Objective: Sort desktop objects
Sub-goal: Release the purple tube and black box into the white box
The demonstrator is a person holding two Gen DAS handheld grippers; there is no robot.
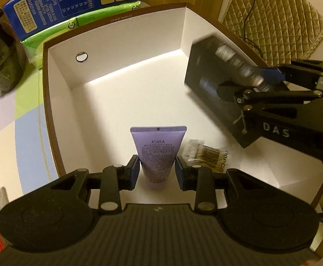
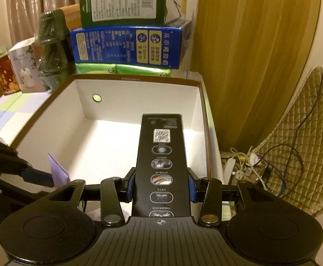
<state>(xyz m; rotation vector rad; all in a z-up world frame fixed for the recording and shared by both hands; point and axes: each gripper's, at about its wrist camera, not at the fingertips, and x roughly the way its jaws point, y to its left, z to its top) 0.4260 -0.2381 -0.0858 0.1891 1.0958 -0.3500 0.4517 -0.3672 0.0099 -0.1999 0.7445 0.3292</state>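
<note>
An open cardboard box (image 1: 57, 115) with a brown rim and white inside fills the left wrist view. My left gripper (image 1: 158, 173) is shut on a purple tube (image 1: 158, 150), holding it above the box floor near the front wall. A clear packet of cotton swabs (image 1: 205, 153) lies on the floor beside it. From the right, my right gripper (image 1: 250, 82) holds a long black carton (image 1: 208, 77) over the box's right side. In the right wrist view the right gripper (image 2: 161, 186) is shut on the black carton (image 2: 161, 155) above the box (image 2: 137, 78). The left gripper (image 2: 48, 177) with the purple tube (image 2: 58, 173) shows at the left.
Behind the box stand a blue milk carton (image 2: 128, 46), green tissue packs (image 2: 121, 68), a green box (image 2: 121, 0) and a dark jar (image 2: 52, 48). To the right are a curtain (image 2: 250, 55), a quilted chair cushion (image 2: 305, 144) and a power strip with cables (image 2: 243, 168).
</note>
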